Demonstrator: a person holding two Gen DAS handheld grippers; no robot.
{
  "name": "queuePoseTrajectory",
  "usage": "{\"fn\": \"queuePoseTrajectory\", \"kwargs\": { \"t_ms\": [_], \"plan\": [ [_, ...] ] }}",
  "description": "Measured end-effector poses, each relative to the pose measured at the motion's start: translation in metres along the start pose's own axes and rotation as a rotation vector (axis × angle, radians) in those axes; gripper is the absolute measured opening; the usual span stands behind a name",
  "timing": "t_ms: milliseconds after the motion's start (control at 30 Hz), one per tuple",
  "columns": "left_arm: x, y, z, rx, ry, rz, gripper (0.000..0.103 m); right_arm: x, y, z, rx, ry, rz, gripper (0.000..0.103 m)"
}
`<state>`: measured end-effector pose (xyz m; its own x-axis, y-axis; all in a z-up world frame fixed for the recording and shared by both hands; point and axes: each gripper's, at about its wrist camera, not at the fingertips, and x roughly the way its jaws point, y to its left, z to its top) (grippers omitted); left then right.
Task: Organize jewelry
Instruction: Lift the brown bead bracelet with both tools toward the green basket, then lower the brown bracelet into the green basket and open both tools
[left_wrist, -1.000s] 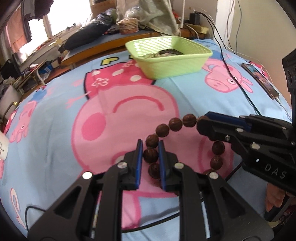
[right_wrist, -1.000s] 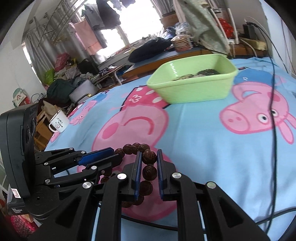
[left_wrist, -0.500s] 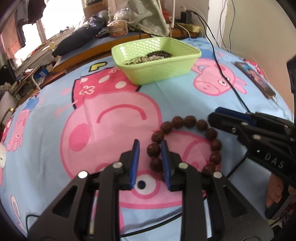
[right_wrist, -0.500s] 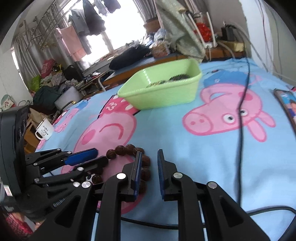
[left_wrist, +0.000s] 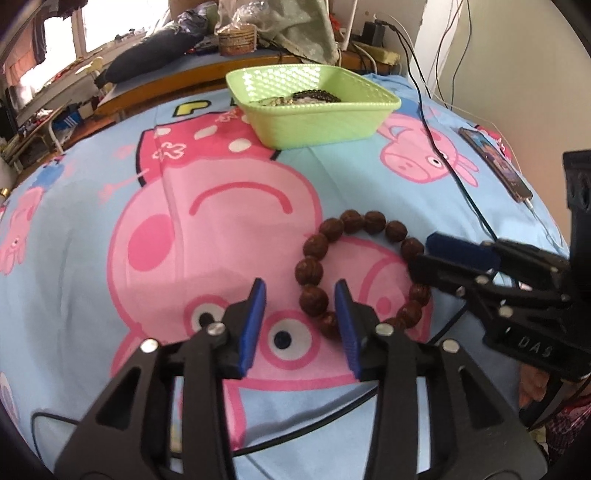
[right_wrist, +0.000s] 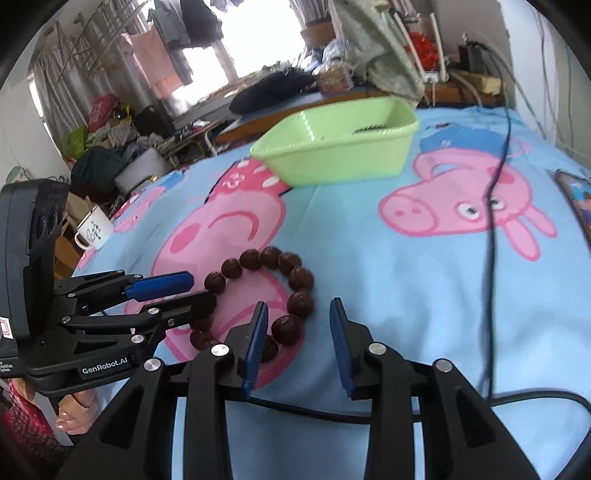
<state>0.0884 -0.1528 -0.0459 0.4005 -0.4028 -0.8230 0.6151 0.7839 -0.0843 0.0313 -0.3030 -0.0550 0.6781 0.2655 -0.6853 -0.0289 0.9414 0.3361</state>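
Blue rubber pads on my left gripper (left_wrist: 300, 295) stand partly apart, jaws having just been opening; one brown bead sits between them, unpressed as far as I can see. My right gripper (right_wrist: 295, 312) shows a clear gap too, having just begun to part, with a bead inside the left pad but no squeeze. The bracelet (left_wrist: 360, 271), a ring of wrinkled, walnut-like wooden beads, lies flat on the cartoon-pig bedsheet (left_wrist: 110, 184), which is soft, thin cotton. Judgement: bracelet released and laid out; next step is a re-grip on one bead, then a carry to the basket. Farther back, well apart, stands the pale green plastic basket (left_wrist: 317, 122), lattice-walled, already holding darker beaded pieces.
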Motion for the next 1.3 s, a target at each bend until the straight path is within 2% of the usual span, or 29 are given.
{"fn": "queuePoseTrajectory", "kwargs": {
  "t_ms": [33, 200, 300, 400, 467, 567, 667, 767, 867, 900, 967, 1033, 1067, 1133, 1200, 1300],
  "plan": [
    [0.002, 0.000, -0.001, -0.006, 0.005, -0.020, 0.015, 0.002, 0.001, 0.000, -0.012, -0.005, 0.007, 0.000],
    [0.001, 0.001, 0.012, -0.015, 0.024, -0.077, 0.015, 0.001, -0.003, 0.009, -0.005, -0.007, 0.066, 0.000],
    [-0.017, 0.003, 0.040, -0.001, -0.036, -0.078, 0.015, -0.017, -0.003, 0.032, -0.019, -0.064, 0.083, 0.000],
    [-0.036, 0.003, 0.078, 0.006, -0.118, -0.074, 0.015, -0.036, 0.000, 0.068, -0.056, -0.146, 0.061, 0.000],
    [-0.042, 0.001, 0.107, 0.018, -0.180, -0.047, 0.015, -0.042, -0.001, 0.098, -0.075, -0.202, 0.040, 0.000],
    [-0.034, 0.001, 0.147, 0.020, -0.222, -0.015, 0.015, -0.033, -0.012, 0.136, -0.070, -0.240, 0.009, 0.000],
    [-0.008, 0.007, 0.178, 0.009, -0.211, 0.027, 0.015, -0.007, -0.027, 0.163, -0.053, -0.223, -0.009, 0.000],
    [0.024, 0.015, 0.195, -0.003, -0.173, 0.075, 0.015, 0.027, -0.042, 0.178, -0.034, -0.182, -0.011, 0.000],
    [0.053, 0.023, 0.203, -0.015, -0.166, 0.126, 0.016, 0.062, -0.055, 0.184, -0.014, -0.166, -0.025, 0.000],
    [0.068, 0.025, 0.207, -0.011, -0.147, 0.164, 0.021, 0.074, -0.060, 0.185, -0.011, -0.156, -0.042, 0.000],
    [0.084, 0.031, 0.207, -0.027, -0.093, 0.205, 0.022, 0.080, -0.064, 0.183, 0.024, -0.150, -0.084, 0.000],
    [0.071, 0.037, 0.199, -0.062, -0.138, 0.161, 0.022, 0.063, -0.063, 0.176, 0.067, -0.216, -0.031, 0.000],
    [0.064, 0.037, 0.195, -0.072, -0.166, 0.162, 0.024, 0.054, -0.059, 0.169, 0.067, -0.245, -0.031, 0.000],
    [0.042, 0.037, 0.178, -0.092, -0.230, 0.216, 0.041, 0.039, -0.052, 0.156, 0.062, -0.272, -0.054, 0.003],
    [0.024, 0.034, 0.159, -0.104, -0.279, 0.223, 0.044, 0.026, -0.045, 0.142, 0.082, -0.289, -0.053, 0.013],
    [0.005, 0.026, 0.126, -0.093, -0.309, 0.264, 0.044, 0.007, -0.030, 0.111, 0.089, -0.310, -0.049, 0.017]
  ]
}}
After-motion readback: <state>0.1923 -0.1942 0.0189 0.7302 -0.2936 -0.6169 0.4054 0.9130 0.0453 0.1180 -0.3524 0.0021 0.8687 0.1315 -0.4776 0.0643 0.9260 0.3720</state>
